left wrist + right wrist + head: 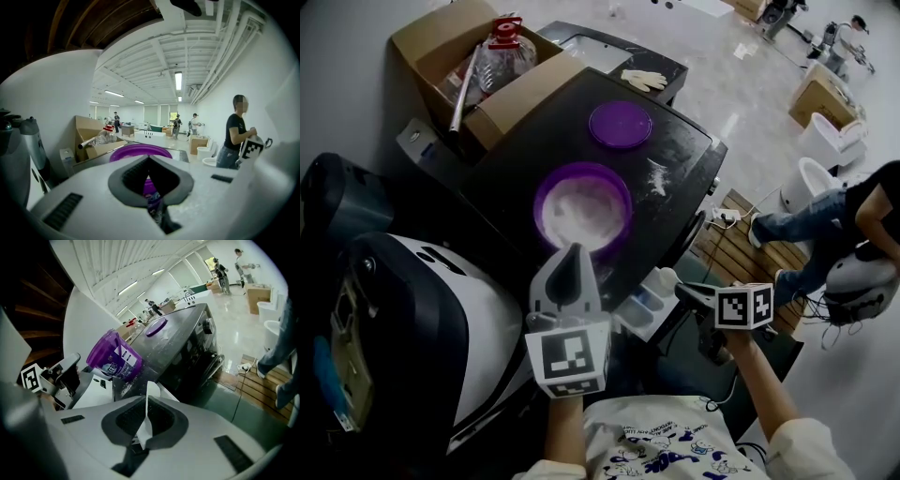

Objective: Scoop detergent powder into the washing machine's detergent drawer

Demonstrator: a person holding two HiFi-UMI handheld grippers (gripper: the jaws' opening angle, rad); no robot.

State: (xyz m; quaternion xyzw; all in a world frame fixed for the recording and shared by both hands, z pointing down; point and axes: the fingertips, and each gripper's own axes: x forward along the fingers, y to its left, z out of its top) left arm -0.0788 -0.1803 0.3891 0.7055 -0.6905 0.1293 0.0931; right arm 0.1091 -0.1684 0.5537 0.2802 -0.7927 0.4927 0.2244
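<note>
The left gripper (573,251) is reaching to the near rim of the open purple tub (546,187), which is standing on the dark top of the washing machine (511,155) and is showing white powder (581,208) inside. Only the left gripper view is settling the grip: the left gripper (150,185) has its jaws pressed together on the printed purple wall of the tub (140,151). The right gripper (682,291) is hovering just beside the open detergent drawer (639,307), which is projecting from the machine front below the tub; the head view alone is showing this drawer. A small white scoop (666,277) is showing ahead of the right jaws there. The right gripper view is confirming the hold: the right gripper (146,420) is pinching the thin white scoop (149,401) edge-on. That view is also showing the label side of the tub (112,357). The purple lid (620,124) is lying flat farther back on the machine top, well apart from the tub. A cardboard box (441,47) is standing behind the machine. A person (236,133) is standing in the left gripper view's background.
</note>
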